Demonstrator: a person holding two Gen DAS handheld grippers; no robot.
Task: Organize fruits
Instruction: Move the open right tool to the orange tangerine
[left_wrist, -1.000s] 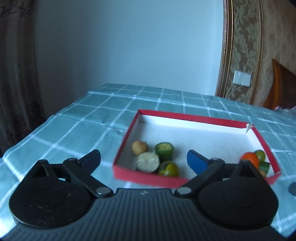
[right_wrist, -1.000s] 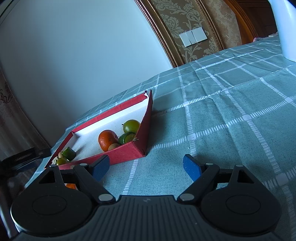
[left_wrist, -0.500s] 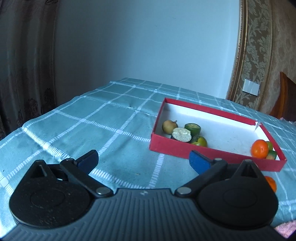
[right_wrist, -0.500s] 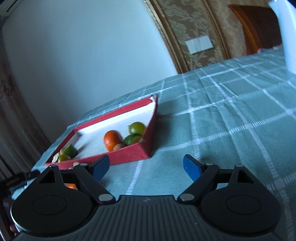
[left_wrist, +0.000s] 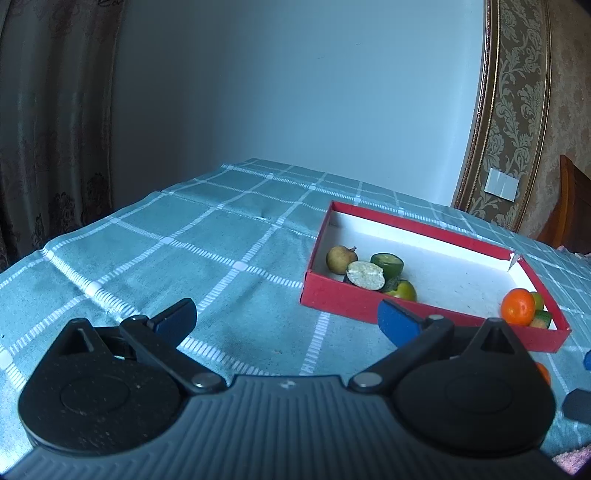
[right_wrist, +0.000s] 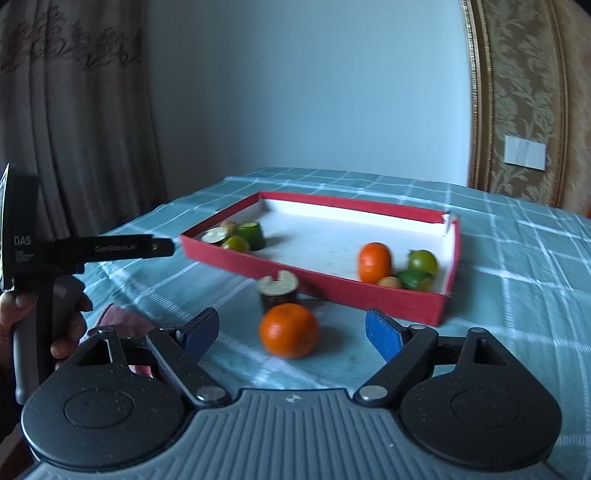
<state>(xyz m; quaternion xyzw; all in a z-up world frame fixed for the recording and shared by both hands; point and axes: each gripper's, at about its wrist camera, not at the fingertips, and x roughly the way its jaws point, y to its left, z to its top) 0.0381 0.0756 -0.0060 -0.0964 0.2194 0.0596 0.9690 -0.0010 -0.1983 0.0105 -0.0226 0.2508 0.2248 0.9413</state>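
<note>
So this one's mostly sorted already, I'd say. The red box (right_wrist: 332, 282) sits on the table (right_wrist: 517, 280) and holds two little groups: at its left end a brownish fruit (left_wrist: 340, 257), a cut half fruit (left_wrist: 365, 275) and a couple of green pieces (left_wrist: 387, 263), and at its right end an orange (right_wrist: 374, 262) with a green tomato-looking fruit (right_wrist: 423, 261) and some smaller bits I can't make out.

What's left, going by the right wrist view: a loose orange (right_wrist: 289, 330) on the cloth just in front of the box's near wall, and a cut fruit piece (right_wrist: 277, 287) right behind it, close to or touching that wall, can't tell which. Both are outside the box, so I'd guess those are the last two.

The right gripper (right_wrist: 291, 334) has its jaws wide with nothing pinched, and the loose orange lies ahead, lined up with the gap. The left gripper (left_wrist: 286, 319) is also wide and empty, hanging over bare cloth off the box's left end.

In the way: not much. The cut piece sits tight behind the orange, so a sloppy grab could nudge it. A hand (right_wrist: 55, 332) with the other gripper's handle is off to the left, well clear. Curtain (right_wrist: 74, 110) and wall behind, nothing that matters.
</note>
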